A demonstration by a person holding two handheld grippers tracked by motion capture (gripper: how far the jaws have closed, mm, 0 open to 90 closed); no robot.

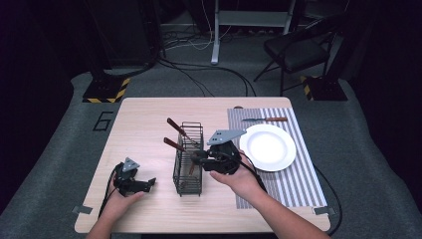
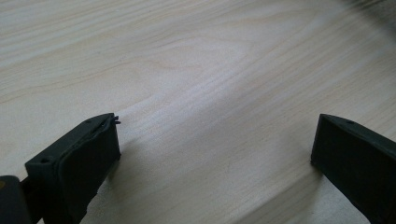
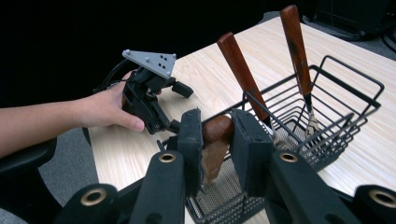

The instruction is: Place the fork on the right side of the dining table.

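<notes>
Right gripper view: a brown wooden handle (image 3: 217,130) is pinched between the two black jaws of the right gripper (image 3: 218,140), its rounded end showing between the pads, directly over the near end of a black wire basket (image 3: 355,74). What kind of utensil the handle belongs to cannot be told. Two more wooden-handled utensils are seen leaning in the basket: one handle (image 3: 240,70) just behind the gripped one, and a fork (image 3: 299,56) farther along, its metal head down among the wires.

From the high view, the basket (image 1: 189,186) is seen standing upright near the middle of the wooden table (image 1: 144,119), with the right gripper (image 1: 199,158) reaching in from its right side, held by the right hand (image 1: 241,179). To the right of that hand a striped placemat (image 1: 298,189) is laid, carrying a white plate (image 1: 268,147); a knife (image 1: 266,119) lies on the mat just beyond the plate.

The left gripper (image 1: 149,183) is held low over the table to the left of the basket, apart from it, in the left hand (image 1: 119,201). Its jaws are spread wide with nothing between them, bare wood being seen in the gap in the left gripper view.
</notes>
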